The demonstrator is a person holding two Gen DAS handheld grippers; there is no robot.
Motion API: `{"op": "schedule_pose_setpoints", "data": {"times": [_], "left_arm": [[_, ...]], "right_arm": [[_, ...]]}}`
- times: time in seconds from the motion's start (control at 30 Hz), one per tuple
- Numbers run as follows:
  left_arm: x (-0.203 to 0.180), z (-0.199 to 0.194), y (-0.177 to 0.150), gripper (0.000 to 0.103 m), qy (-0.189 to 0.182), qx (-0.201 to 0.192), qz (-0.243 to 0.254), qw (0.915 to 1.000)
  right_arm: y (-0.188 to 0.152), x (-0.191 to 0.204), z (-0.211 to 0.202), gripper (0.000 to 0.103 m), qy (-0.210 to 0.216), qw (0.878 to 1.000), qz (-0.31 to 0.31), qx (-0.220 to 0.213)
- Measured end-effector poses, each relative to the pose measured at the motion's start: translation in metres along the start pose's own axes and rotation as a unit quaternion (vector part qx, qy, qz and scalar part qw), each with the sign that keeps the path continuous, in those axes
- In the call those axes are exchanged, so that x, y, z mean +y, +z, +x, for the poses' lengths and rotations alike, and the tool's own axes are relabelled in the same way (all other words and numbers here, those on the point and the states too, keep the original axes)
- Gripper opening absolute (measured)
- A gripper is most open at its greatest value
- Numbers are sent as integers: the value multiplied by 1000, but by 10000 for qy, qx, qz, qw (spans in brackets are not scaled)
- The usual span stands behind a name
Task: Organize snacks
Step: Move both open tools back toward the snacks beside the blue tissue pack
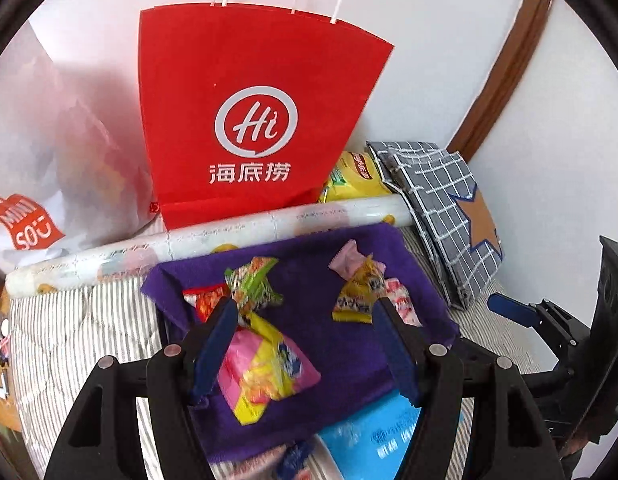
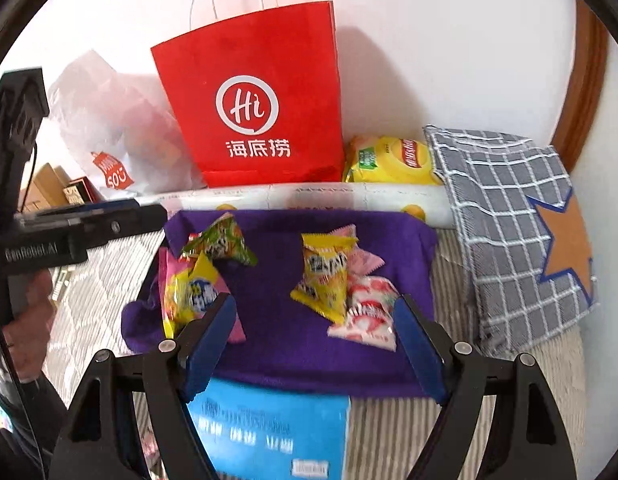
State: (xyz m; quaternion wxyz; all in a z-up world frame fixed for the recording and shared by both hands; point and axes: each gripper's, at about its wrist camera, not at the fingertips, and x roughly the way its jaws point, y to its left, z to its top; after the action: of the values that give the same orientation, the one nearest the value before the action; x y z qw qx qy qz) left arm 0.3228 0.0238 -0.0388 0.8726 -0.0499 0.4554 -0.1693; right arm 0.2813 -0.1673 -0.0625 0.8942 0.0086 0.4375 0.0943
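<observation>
A purple cloth [image 1: 333, 332] [image 2: 269, 280] lies on the striped bed with snack packets in two groups. On its left lie a green packet [image 1: 253, 284] [image 2: 221, 244], a red packet [image 1: 205, 300] and a pink-and-yellow packet [image 1: 265, 368] [image 2: 189, 292]. On its right lie a yellow packet [image 1: 357, 292] [image 2: 325, 276], a pink packet [image 1: 349, 260] and a red-and-white packet [image 1: 401, 304] [image 2: 369, 312]. My left gripper [image 1: 305, 312] is open above the cloth, empty. My right gripper [image 2: 313, 308] is open above the cloth, empty.
A red paper bag [image 1: 249, 120] [image 2: 261, 100] and a white plastic bag [image 1: 49, 160] [image 2: 109, 132] stand against the wall. A rolled mat [image 1: 189, 240] [image 2: 309, 196], a yellow tea pack [image 2: 393, 160], a grey checked fabric bag [image 1: 441, 208] [image 2: 517, 224] and a blue box [image 1: 373, 436] [image 2: 269, 428] surround the cloth.
</observation>
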Motion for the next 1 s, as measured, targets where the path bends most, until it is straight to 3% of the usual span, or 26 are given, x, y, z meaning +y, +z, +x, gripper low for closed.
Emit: {"op": "schedule_pose_setpoints", "data": {"times": [0.17, 0.33, 0.6, 1.0], "left_arm": [[2, -21, -22, 68, 94, 75, -78, 9999], [8, -41, -50, 68, 145, 113, -208, 9996], [14, -66, -96, 68, 207, 177, -348, 9990], [27, -79, -141, 68, 290, 360, -558, 9974]], "right_arm": [[-29, 7, -21, 80, 28, 9999, 108, -33], [-60, 18, -33, 71, 271, 9995, 119, 103], [-112, 45, -46, 71, 530, 9983, -103, 195], [-153, 68, -22, 73, 1035, 9917, -439, 624]]}}
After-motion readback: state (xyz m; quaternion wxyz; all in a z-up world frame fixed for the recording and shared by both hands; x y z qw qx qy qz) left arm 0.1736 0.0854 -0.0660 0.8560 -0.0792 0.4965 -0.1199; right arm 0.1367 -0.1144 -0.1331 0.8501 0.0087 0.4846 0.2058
